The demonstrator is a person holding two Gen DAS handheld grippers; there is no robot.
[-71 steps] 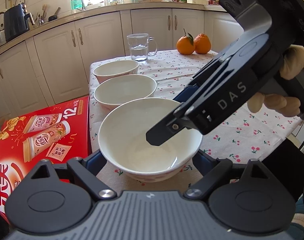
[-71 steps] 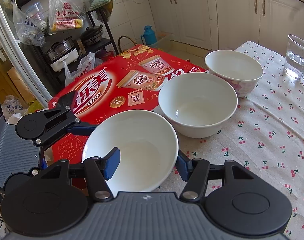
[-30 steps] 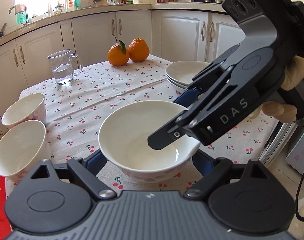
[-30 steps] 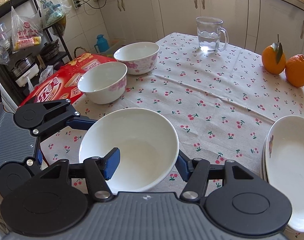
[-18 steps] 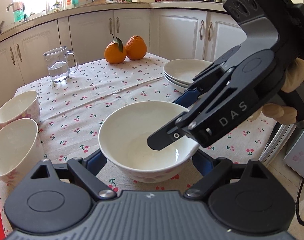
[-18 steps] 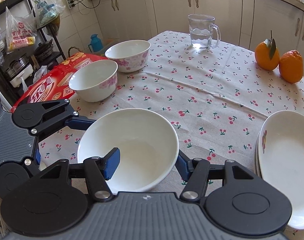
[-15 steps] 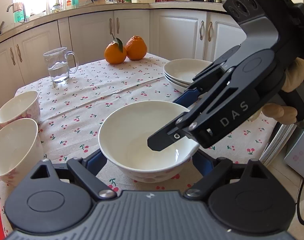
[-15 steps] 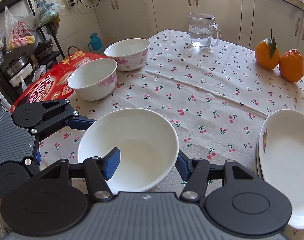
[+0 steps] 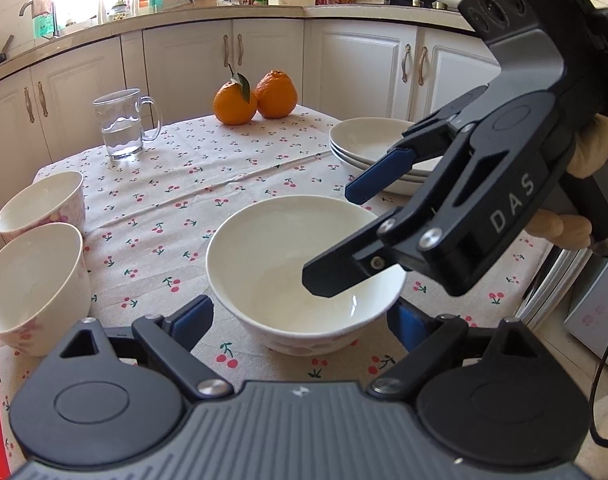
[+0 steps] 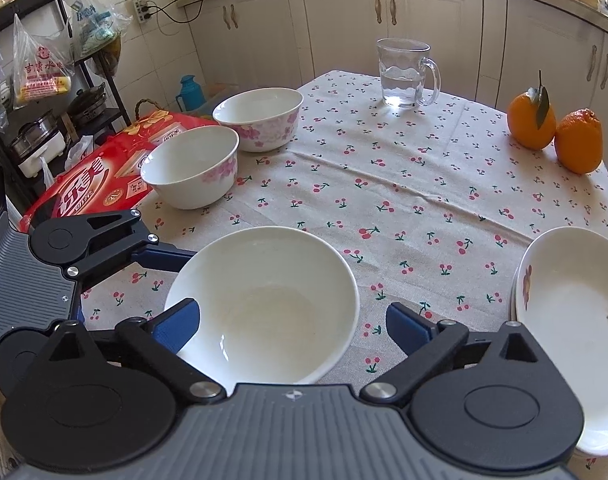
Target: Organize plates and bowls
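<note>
Nearest to me, one white bowl (image 9: 304, 280) sits on the cherry-print tabletop (image 10: 403, 200), close to its near edge, and both tools are gathered round it. My left tool (image 9: 300, 320) has its blue pads to either side of the bowl's base, with a gap showing at each pad, and its jaws are opening. My right tool (image 10: 292, 324) is opening as well: in its own view the left pad (image 10: 176, 324) sits just inside the near rim and the right pad stands off the outside wall, so nothing is pinched. From the left view I can see the right tool (image 9: 343, 236) reaching in from the right with one finger dipping into the bowl and the other raised above the far rim (a hand (image 9: 583, 184) holds its grip).

Further back on the left edge of the tabletop I count two more bowls with pink flower print: a nearer floral bowl (image 10: 192, 168) and a farther floral bowl (image 10: 260, 120) just beside it. That makes three bowls in all. On the right edge is one stack of plates (image 9: 375, 148); I make out three rims in the left view.

Beyond those, one glass mug (image 10: 403, 74) with water stands near the far edge, and two oranges (image 10: 555, 136) sit touching each other at the far right corner. One red carton (image 10: 100, 176) lies off the tabletop's left side.
</note>
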